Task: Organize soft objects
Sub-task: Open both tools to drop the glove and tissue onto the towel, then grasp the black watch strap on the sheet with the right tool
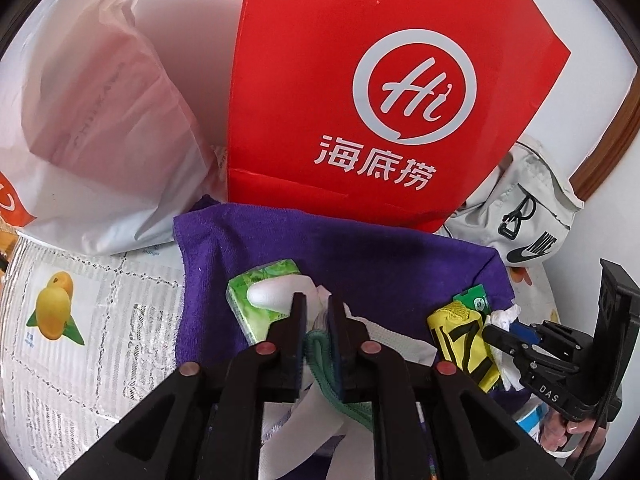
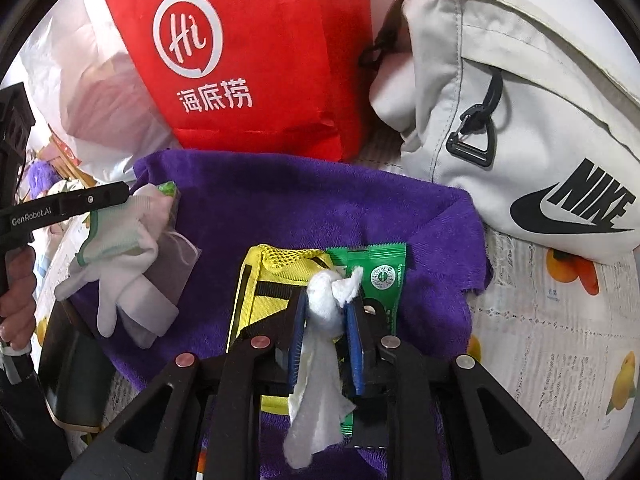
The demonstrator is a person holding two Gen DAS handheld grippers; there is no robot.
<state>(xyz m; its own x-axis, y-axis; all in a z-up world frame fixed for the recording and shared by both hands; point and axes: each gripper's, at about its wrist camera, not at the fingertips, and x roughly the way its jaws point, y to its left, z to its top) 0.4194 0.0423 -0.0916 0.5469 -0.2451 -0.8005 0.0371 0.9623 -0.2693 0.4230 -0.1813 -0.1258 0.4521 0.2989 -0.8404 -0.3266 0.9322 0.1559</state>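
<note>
The white glove (image 1: 316, 308) with its green cuff sits between my left fingers (image 1: 318, 304), its cuff running back toward my palm and its pale fingertip poking out to the left of the tips, over the green tissue pack (image 1: 256, 300). Seen from my right side, the glove's loose body hangs below those fingers, touching the purple towel (image 2: 300, 208) near its left edge. My left fingers stand almost together, with only the thin fabric between them; I judge they still pinch it, though lightly.

Between my right fingers (image 2: 328, 300) is the knotted white tissue wad (image 2: 322, 300), its knot at the tips and its long tail trailing straight back toward me, along the line of the fingers. These fingers stand a little apart, and the blue pads seem to sit beside the knot rather than squeeze it hard; I cannot tell for sure whether the grip is loosening.

Just beyond and under my right fingertips lie the yellow mesh pouch (image 2: 256, 280) to the left and the green sachet (image 2: 382, 276) to the right, both lengthwise on the towel. Each hand is nearest its own item, so I judge the coming move to be a set-down onto the towel directly below.

Farther ahead stand the red bag (image 1: 380, 80), the white plastic bag (image 1: 100, 120) to its left and the grey Nike bag (image 2: 520, 120) to its right, on the table (image 2: 540, 340).
</note>
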